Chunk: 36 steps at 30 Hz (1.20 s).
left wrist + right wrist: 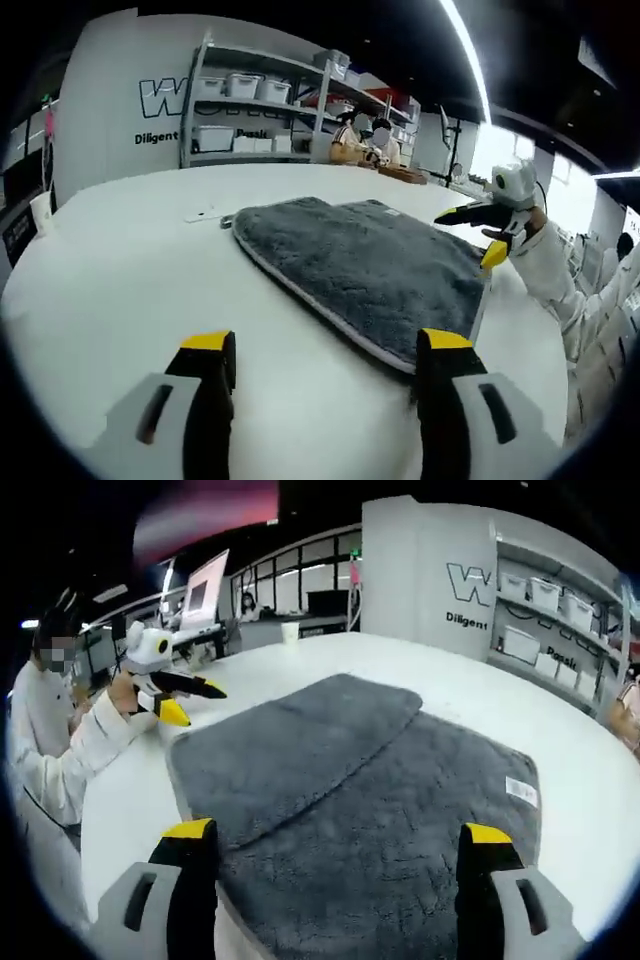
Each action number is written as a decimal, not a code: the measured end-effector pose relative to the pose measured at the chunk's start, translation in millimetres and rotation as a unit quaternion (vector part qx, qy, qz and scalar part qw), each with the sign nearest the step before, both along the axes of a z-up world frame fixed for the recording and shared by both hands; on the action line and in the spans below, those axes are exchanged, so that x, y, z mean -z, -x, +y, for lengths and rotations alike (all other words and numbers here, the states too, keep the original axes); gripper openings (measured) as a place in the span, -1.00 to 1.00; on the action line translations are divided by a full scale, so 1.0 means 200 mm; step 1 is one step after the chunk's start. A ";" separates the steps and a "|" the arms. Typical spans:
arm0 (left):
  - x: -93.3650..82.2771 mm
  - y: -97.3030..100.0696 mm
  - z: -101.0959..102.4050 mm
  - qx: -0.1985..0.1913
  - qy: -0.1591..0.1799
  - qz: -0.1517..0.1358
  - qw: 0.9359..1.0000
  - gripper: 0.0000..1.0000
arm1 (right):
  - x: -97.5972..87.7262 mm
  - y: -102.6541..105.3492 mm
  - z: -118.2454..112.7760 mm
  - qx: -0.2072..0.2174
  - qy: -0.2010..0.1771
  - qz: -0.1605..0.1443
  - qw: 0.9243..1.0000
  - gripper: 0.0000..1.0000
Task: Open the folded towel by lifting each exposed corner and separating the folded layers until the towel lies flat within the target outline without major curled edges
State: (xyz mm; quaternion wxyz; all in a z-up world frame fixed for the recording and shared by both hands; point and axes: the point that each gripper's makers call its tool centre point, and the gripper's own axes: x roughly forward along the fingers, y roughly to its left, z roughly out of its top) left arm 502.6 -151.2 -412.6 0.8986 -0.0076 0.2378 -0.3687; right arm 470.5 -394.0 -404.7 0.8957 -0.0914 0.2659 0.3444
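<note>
The grey towel point(370, 265) lies on the white table point(130, 280). In the right gripper view one folded layer point(290, 750) covers the towel's left part, and the lower layer point(430, 820) with a small white label point(521, 791) spreads to the right. My left gripper point(326, 345) is open above bare table just short of the towel's near edge. My right gripper point(338, 832) is open low over the towel's near part. Each gripper also appears in the other's view, held off a towel corner: the right gripper point(472, 234) and the left gripper point(195, 703), both with jaws apart.
A person's white sleeve point(545, 265) reaches in behind the right gripper. A small flat white piece point(205, 213) lies on the table beyond the towel. Shelves with white bins point(245, 100) and seated people point(365, 140) stand at the back. A paper cup point(290, 632) sits at the far table edge.
</note>
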 end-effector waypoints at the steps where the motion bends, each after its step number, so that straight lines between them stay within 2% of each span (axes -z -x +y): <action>1: 0.00 0.00 -0.02 -0.002 0.004 0.001 1.000 0.46 | 0.00 0.01 0.01 -0.010 -0.001 0.001 1.000 0.99; 5: 0.02 0.03 -0.09 0.007 -0.002 0.001 1.000 0.39 | -0.02 0.02 0.04 -0.018 -0.021 0.002 1.000 0.99; 10: 0.02 0.03 -0.14 0.008 -0.001 0.003 1.000 0.28 | -0.02 0.01 0.01 -0.019 -0.020 0.005 1.000 0.99; 15: 0.04 0.03 -0.15 0.000 0.000 0.006 1.000 0.03 | -0.04 0.03 0.02 -0.021 -0.029 0.003 0.999 0.99; 17: 0.05 0.03 -0.16 -0.001 -0.002 0.009 1.000 0.01 | -0.05 0.03 0.03 -0.022 -0.031 -0.002 0.999 0.98; 19: 0.09 0.04 -0.17 0.000 0.000 0.032 0.999 0.00 | -0.07 0.03 0.04 -0.024 -0.039 -0.006 0.999 0.98; 29: 0.09 0.04 -0.21 0.008 0.007 0.026 1.000 -0.35 | -0.09 0.05 0.05 -0.029 -0.041 -0.011 0.999 0.98; 36: 0.08 0.03 -0.19 0.001 0.003 0.021 1.000 -0.48 | -0.09 0.06 0.06 -0.035 -0.038 -0.011 0.999 0.97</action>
